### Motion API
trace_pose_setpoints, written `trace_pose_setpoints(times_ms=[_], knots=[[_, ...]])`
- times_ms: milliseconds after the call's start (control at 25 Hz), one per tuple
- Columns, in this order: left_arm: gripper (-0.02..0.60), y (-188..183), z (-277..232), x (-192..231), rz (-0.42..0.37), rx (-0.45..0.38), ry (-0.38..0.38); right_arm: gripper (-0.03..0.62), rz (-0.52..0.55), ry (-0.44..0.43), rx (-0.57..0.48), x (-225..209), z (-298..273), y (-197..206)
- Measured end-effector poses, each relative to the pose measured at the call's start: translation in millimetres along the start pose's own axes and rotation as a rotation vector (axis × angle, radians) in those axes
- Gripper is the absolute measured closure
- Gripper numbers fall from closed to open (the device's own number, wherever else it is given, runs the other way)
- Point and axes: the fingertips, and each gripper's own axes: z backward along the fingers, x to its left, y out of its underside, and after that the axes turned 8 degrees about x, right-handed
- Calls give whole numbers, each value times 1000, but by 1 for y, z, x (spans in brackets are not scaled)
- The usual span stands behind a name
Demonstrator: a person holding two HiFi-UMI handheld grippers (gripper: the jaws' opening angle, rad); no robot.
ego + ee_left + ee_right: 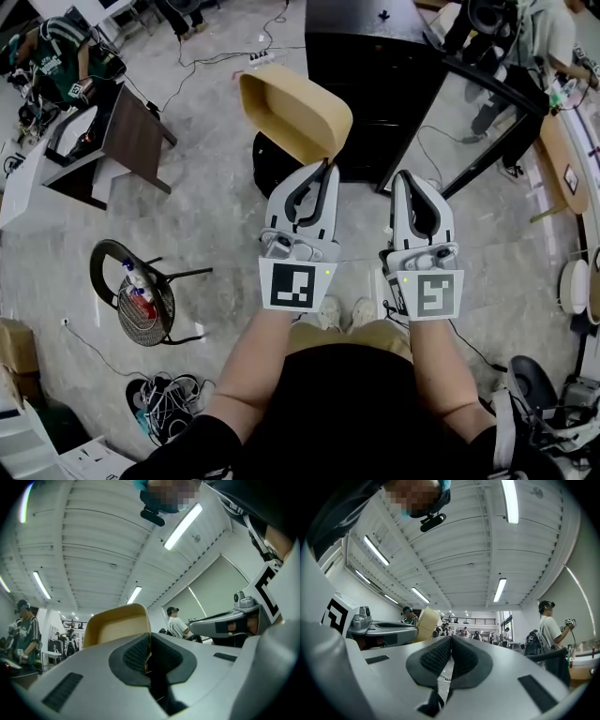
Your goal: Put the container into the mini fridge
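Observation:
A tan oval container point(295, 112) hangs in the air in front of me, its open side turned to the left. My left gripper point(325, 167) is shut on its lower rim; in the left gripper view the thin tan wall point(117, 627) sits pinched between the black pads point(136, 653). My right gripper point(410, 178) hovers beside it, shut with nothing in it, its pads point(440, 656) pressed together. The black mini fridge point(375, 84) stands on the floor just beyond both grippers, its glass door point(487, 122) swung open to the right.
A black stool point(141, 295) with bottles on it stands at the left. A dark-topped desk point(127, 141) is at the far left, and a power strip point(261, 58) with cables lies on the floor beyond. People stand at the upper corners. Wooden tables point(562, 169) line the right edge.

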Motion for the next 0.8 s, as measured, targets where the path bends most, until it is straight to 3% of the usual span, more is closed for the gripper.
trace_pose_setpoints(times_ms=[360, 800], knots=[[551, -2, -9, 19, -48, -23, 0, 559, 2, 35, -25, -10, -12, -12], [551, 8, -22, 24, -49, -39, 6, 559, 24, 23, -35, -12, -29, -5]])
